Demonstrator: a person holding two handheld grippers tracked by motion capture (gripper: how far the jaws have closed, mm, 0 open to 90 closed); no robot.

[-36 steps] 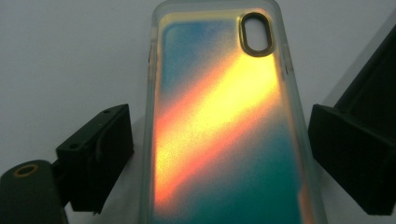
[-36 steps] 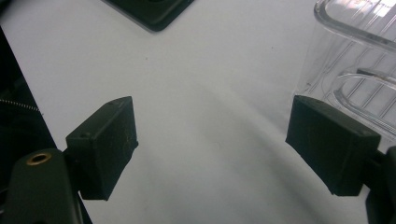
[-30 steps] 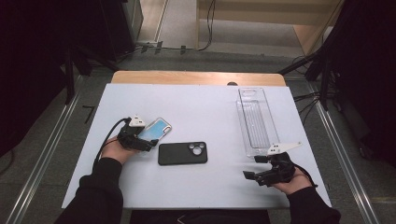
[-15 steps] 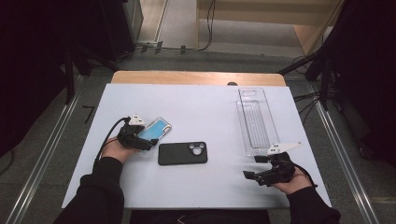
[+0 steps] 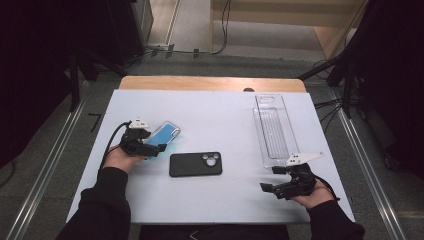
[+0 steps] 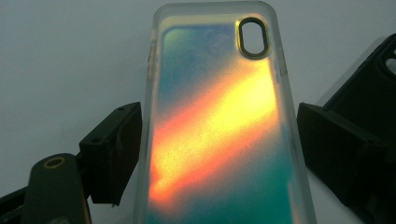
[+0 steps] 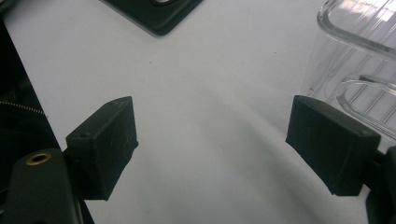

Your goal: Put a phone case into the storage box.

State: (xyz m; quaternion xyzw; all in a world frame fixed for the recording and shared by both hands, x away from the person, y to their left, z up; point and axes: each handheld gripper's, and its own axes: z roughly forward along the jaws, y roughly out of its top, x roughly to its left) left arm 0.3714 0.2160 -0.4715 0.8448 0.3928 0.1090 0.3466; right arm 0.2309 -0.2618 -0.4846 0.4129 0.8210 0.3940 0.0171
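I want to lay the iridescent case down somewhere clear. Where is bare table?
The widest bare patch lies between the iridescent case and the clear tray, beyond the black phone. The near strip before that phone is bare too. It is crowded around the left gripper and between tray and right gripper.

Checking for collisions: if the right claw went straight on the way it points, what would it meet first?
Probably bare white table; further along, the black phone case, though depth is unclear.
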